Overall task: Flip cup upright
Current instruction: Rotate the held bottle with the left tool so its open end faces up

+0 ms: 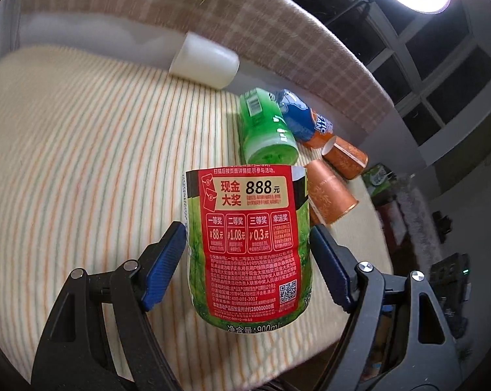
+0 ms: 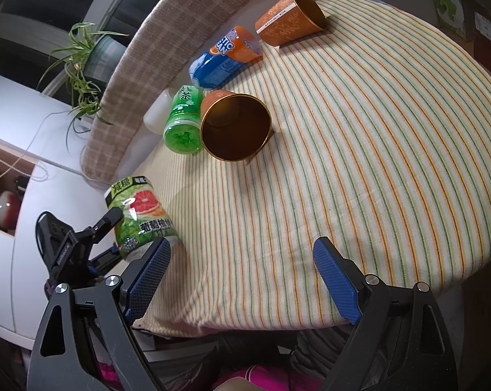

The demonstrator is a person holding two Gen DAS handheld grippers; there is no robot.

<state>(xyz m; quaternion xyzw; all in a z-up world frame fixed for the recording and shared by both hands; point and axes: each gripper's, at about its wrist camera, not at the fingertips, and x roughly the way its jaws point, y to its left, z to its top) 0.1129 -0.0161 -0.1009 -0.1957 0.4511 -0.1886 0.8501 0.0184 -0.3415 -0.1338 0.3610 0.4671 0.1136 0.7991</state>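
Two orange cups lie tipped on the striped tabletop, mouths sideways, waiting. The left tongs clamp a green bottle near the edge; the right tongs gape empty, free for the nearer cup.

The left wrist camera is looking forward between the left hand-held gripper fingers at very close range, a green cut bottle filling the lower centre of its frame, the striped bench stretching behind. The right wrist camera is looking down from higher up at the bench edge. Both views are sharing the cut bottle, at lower left of the right view, and the orange cups.
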